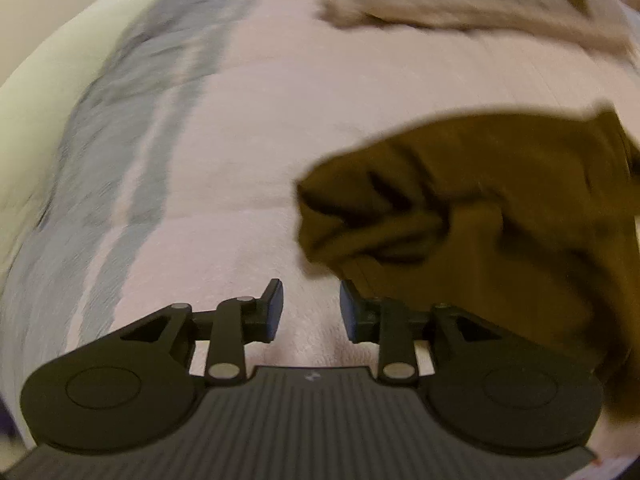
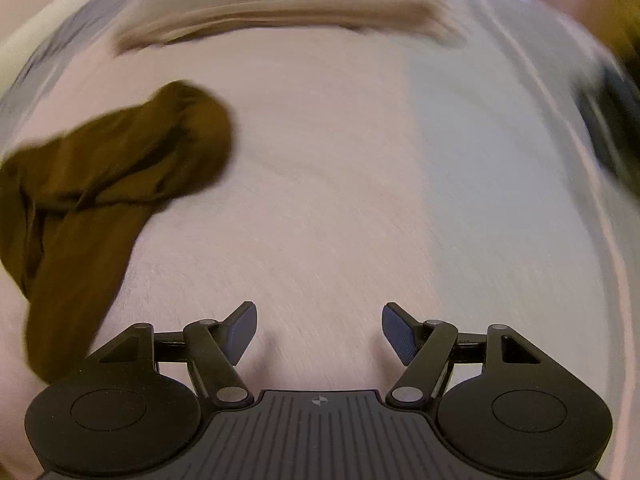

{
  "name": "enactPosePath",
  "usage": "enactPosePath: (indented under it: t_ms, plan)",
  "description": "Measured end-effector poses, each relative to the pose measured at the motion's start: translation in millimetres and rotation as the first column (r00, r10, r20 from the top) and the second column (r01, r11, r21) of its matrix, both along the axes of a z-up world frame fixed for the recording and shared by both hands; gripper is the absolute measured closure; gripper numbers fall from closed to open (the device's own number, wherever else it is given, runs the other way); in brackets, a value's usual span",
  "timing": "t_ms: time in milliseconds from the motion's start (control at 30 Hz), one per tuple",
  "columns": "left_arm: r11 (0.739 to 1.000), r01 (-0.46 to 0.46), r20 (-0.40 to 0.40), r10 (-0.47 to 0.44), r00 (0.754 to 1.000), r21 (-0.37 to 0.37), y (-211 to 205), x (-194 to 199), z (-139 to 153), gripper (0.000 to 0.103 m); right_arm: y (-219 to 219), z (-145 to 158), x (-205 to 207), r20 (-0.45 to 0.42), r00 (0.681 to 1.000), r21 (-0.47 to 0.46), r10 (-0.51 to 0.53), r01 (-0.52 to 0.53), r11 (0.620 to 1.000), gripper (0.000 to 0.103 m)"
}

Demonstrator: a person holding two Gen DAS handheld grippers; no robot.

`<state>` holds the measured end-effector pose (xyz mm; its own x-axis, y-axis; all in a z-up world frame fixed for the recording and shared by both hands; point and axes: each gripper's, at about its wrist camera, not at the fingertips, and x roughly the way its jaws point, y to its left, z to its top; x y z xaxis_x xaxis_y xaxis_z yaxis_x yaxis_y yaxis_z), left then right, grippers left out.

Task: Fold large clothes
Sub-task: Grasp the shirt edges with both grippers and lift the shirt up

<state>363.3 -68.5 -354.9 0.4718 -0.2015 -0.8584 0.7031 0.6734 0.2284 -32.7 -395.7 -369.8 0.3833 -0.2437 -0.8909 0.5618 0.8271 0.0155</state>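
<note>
A crumpled dark brown garment lies bunched on the pale pink bed cover. In the left wrist view it fills the right half, and my left gripper hovers open just left of its near edge with nothing between the fingers. In the right wrist view the brown garment sits at the left, and my right gripper stands wide open over the bare bed cover, to the right of the cloth. Both views are blurred by motion.
A beige garment lies across the far side of the bed; the right wrist view shows the beige garment at the top. A grey band runs along the cover's left. A dark object sits at the right edge.
</note>
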Motion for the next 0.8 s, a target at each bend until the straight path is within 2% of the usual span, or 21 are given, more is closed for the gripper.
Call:
enactPosePath:
  t_ms: [67, 133, 233, 300, 400, 467, 500, 533, 567, 600, 633, 700, 800]
  plan:
    - [0.996, 0.087, 0.018, -0.087, 0.996, 0.008, -1, -3, -7, 0.074, 11, -7, 31, -0.002, 0.994, -0.099, 0.111, -0.111, 0.989, 0.036]
    - [0.985, 0.171, 0.063, -0.173, 0.983, 0.026, -8, 3, -16, 0.061, 17, -13, 57, 0.016, 0.980, -0.157, 0.196, -0.191, 0.969, 0.036]
    - [0.962, 0.272, 0.121, -0.272, 0.955, 0.022, -19, 16, -30, 0.043, 17, -25, 89, 0.044, 0.961, -0.187, 0.275, -0.262, 0.947, 0.036]
    - [0.953, 0.301, 0.148, -0.300, 0.942, 0.013, -27, 30, -39, 0.042, 19, -34, 112, 0.057, 0.949, -0.229, 0.312, -0.291, 0.929, 0.036]
    - [0.952, 0.306, 0.168, -0.300, 0.939, -0.010, -34, 45, -48, 0.043, 11, -46, 145, 0.070, 0.941, -0.253, 0.331, -0.304, 0.918, 0.036]
    - [0.954, 0.295, 0.164, -0.284, 0.945, -0.047, -39, 53, -48, 0.048, 0, -54, 161, 0.073, 0.942, -0.249, 0.328, -0.302, 0.920, 0.036]
    - [0.956, 0.288, 0.160, -0.275, 0.948, -0.065, -39, 55, -49, 0.060, -5, -61, 167, 0.073, 0.941, -0.242, 0.329, -0.303, 0.922, 0.037]
    - [0.957, 0.279, 0.152, -0.265, 0.952, -0.077, -40, 59, -51, 0.086, -11, -66, 173, 0.073, 0.940, -0.229, 0.334, -0.311, 0.922, 0.058]
    - [0.961, 0.263, 0.133, -0.251, 0.959, -0.087, -42, 63, -52, 0.102, -15, -71, 177, 0.069, 0.940, -0.212, 0.333, -0.313, 0.926, 0.091]
    - [0.967, 0.234, 0.110, -0.222, 0.969, -0.105, -40, 67, -52, 0.102, -19, -72, 180, 0.055, 0.946, -0.198, 0.321, -0.304, 0.932, 0.099]
    - [0.966, 0.219, 0.107, -0.205, 0.973, -0.136, -35, 66, -45, 0.102, -22, -65, 176, 0.086, 0.949, -0.210, 0.304, -0.281, 0.936, 0.099]
    - [0.958, 0.205, 0.109, -0.186, 0.976, -0.202, -16, 62, -25, 0.102, -20, -31, 146, 0.211, 0.932, -0.238, 0.294, -0.242, 0.941, 0.099]
    - [0.940, 0.193, 0.090, -0.174, 0.981, -0.280, 16, 48, 16, 0.102, -4, 32, 93, 0.317, 0.901, -0.254, 0.295, -0.219, 0.942, 0.099]
